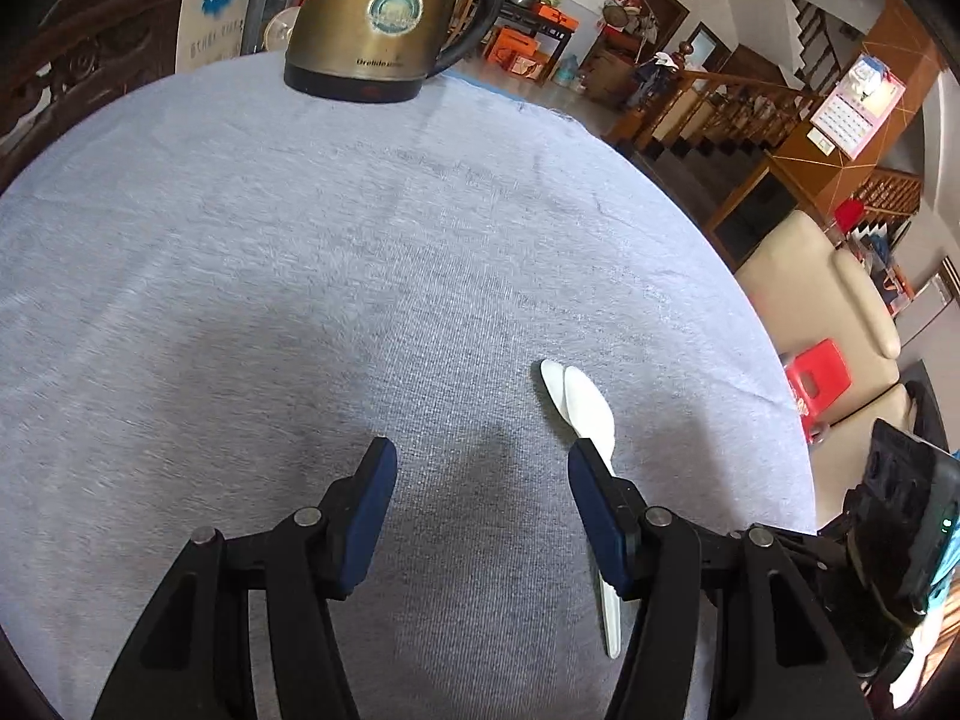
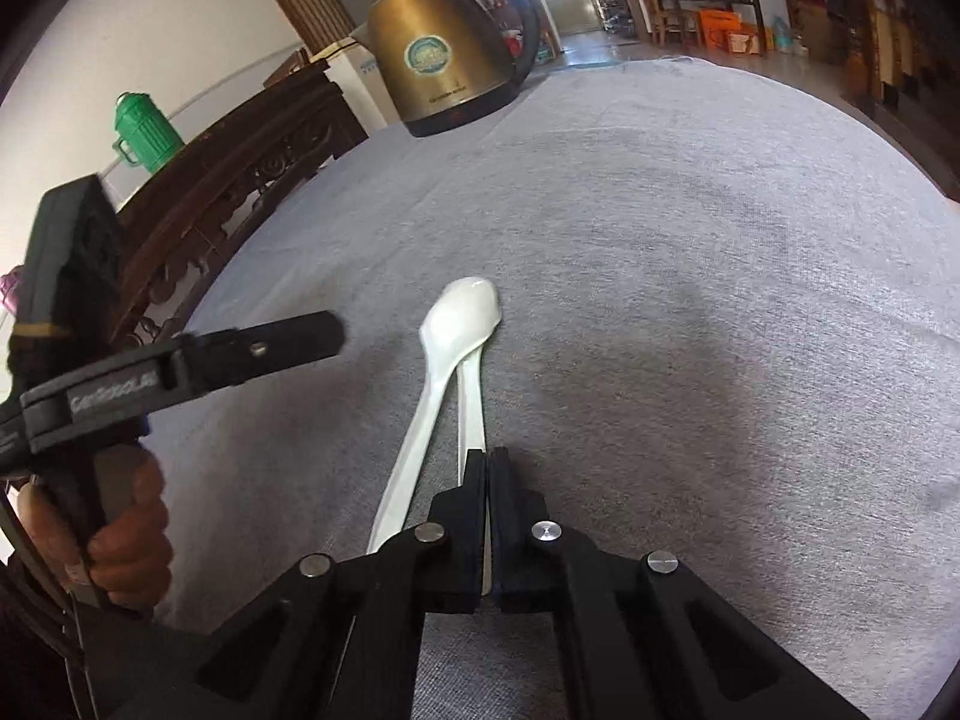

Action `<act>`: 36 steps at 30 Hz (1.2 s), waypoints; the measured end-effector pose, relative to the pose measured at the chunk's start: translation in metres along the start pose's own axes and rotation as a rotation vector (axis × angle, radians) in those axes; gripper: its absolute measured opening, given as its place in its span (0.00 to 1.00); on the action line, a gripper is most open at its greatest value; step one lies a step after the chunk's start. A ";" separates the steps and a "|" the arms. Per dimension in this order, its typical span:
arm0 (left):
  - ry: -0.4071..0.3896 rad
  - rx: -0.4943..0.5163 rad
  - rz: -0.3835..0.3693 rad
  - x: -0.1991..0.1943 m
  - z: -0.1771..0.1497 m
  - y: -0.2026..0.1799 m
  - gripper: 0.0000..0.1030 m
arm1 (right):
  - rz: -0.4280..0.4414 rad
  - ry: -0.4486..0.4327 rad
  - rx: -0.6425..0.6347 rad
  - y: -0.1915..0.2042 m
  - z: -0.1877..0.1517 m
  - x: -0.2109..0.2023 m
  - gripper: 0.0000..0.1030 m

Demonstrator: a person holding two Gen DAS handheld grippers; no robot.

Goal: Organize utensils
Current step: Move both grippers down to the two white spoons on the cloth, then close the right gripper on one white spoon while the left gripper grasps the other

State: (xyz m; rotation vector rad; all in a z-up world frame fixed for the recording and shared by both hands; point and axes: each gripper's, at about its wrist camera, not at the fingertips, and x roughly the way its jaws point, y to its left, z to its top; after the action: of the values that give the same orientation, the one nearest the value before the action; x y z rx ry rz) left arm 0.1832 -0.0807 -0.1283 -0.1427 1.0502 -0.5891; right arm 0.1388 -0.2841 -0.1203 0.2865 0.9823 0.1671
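1. I am keeping the right gripper (image 2: 486, 462) closed down on the handle of one white spoon (image 2: 471, 402); its jaws are pressed together with only the thin handle between them.
2. That spoon is running straight ahead from the fingertips, its bowl lying on the grey cloth (image 2: 690, 252).
3. A second spoon (image 2: 420, 420) is lying just to the left of the held one, its handle angling back past the right gripper's left finger; the two bowls are overlapping out front, and I cannot tell whether they are touching.
4. I am holding the left gripper (image 1: 480, 456) wide open with nothing between its jaws, hovering over bare cloth.
5. From the left wrist view, the spoons are sitting just outside its right finger (image 1: 594, 504), which is hiding part of them.
6. In the right wrist view, the left gripper is off to the left of the spoons, apart from them.
7. A brass-coloured kettle (image 1: 384, 18) is standing at the far edge of the cloth, well ahead of both grippers.
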 end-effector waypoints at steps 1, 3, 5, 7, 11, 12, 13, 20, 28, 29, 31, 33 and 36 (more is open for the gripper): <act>0.005 0.006 0.000 0.002 -0.002 -0.001 0.58 | 0.012 0.001 0.002 -0.001 0.000 -0.001 0.01; -0.009 0.044 0.007 0.002 -0.009 -0.006 0.59 | 0.057 0.009 0.017 0.000 -0.003 0.002 0.02; -0.006 0.085 -0.003 0.000 -0.014 -0.010 0.59 | 0.079 0.003 0.010 0.004 -0.005 0.003 0.02; -0.007 0.111 -0.013 -0.001 -0.019 -0.014 0.60 | 0.079 -0.001 -0.023 0.010 -0.006 0.004 0.02; -0.008 0.124 -0.023 0.000 -0.020 -0.018 0.61 | 0.113 0.000 -0.011 0.013 -0.004 0.011 0.02; -0.010 0.109 -0.032 0.000 -0.018 -0.017 0.61 | 0.117 0.001 -0.013 0.015 -0.004 0.012 0.02; -0.011 0.098 -0.038 0.000 -0.017 -0.016 0.62 | 0.122 0.002 -0.016 0.016 -0.004 0.013 0.02; -0.050 0.119 0.001 0.003 -0.021 -0.020 0.62 | 0.193 0.017 -0.008 0.015 -0.008 0.018 0.02; -0.080 0.189 0.065 0.004 -0.026 -0.024 0.47 | 0.213 0.034 -0.039 0.017 -0.013 0.018 0.01; -0.078 0.189 0.057 0.002 -0.026 -0.022 0.45 | 0.209 0.031 -0.034 0.016 -0.012 0.018 0.01; -0.070 0.192 0.052 -0.002 -0.028 -0.015 0.39 | 0.196 0.026 -0.041 0.016 -0.012 0.018 0.01; -0.065 0.203 0.055 -0.006 -0.030 -0.011 0.39 | 0.176 0.022 -0.048 0.017 -0.011 0.019 0.01; -0.057 0.228 0.107 -0.014 -0.035 -0.003 0.34 | 0.165 0.021 -0.051 0.017 -0.009 0.020 0.01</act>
State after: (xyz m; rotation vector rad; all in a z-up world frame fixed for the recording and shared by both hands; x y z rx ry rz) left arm 0.1475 -0.0701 -0.1342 0.0952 0.9226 -0.6002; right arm 0.1416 -0.2612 -0.1356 0.3193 0.9735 0.3455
